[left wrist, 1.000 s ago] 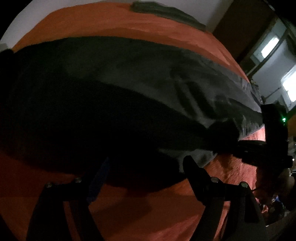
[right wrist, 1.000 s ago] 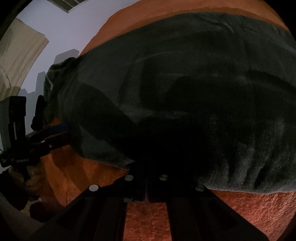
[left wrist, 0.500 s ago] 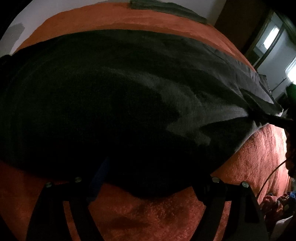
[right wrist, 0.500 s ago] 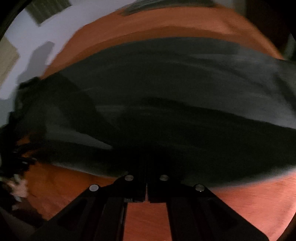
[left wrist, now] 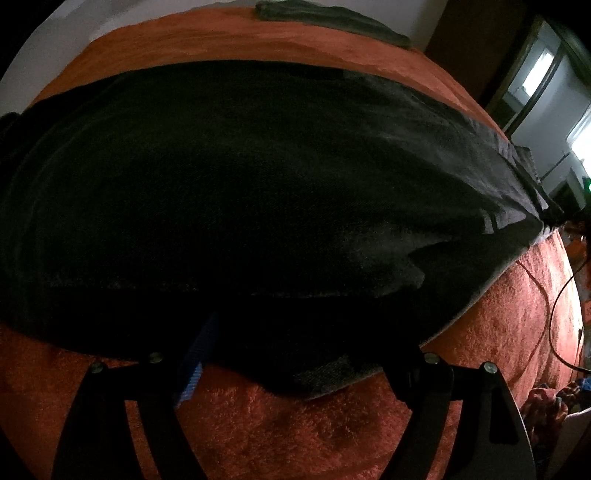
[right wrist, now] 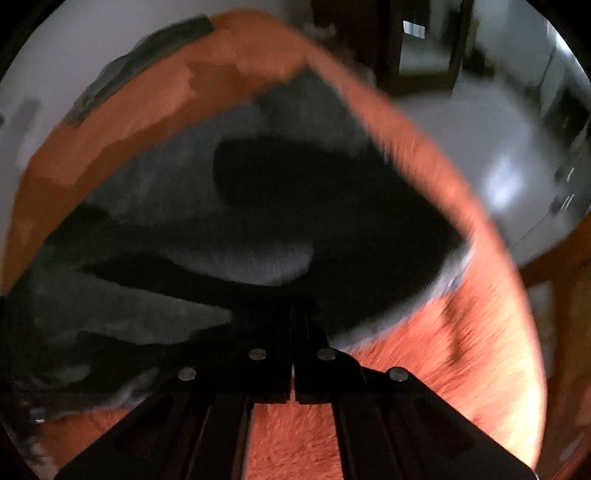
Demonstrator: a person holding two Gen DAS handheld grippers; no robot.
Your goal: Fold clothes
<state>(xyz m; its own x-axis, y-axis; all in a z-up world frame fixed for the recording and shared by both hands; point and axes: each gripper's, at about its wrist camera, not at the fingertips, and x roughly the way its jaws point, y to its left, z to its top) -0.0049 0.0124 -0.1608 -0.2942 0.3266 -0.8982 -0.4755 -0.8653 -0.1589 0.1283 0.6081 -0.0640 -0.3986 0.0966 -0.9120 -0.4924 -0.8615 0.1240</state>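
Note:
A dark grey garment (left wrist: 258,192) lies spread wide on the orange-red blanket (left wrist: 295,424). My left gripper (left wrist: 306,354) is open at its near hem, fingers wide apart, and the cloth's edge drapes over both fingertips. The garment's right corner (left wrist: 543,214) is drawn out to a point at the frame edge. In the blurred right wrist view, my right gripper (right wrist: 293,325) is shut, with the dark garment (right wrist: 295,221) pinched at its tips. The blanket (right wrist: 424,369) shows beneath and to the right of it.
A folded grey-green cloth (left wrist: 332,18) lies at the bed's far edge by the wall. A black cable (left wrist: 554,314) runs across the blanket on the right, near a heap of clothes (left wrist: 546,402). Beyond the bed's right edge is grey floor (right wrist: 498,166).
The garment has been pulled flatter and wider across the blanket. My right gripper swung to the right while still shut on the cloth, so its view now takes in the bed's edge and floor.

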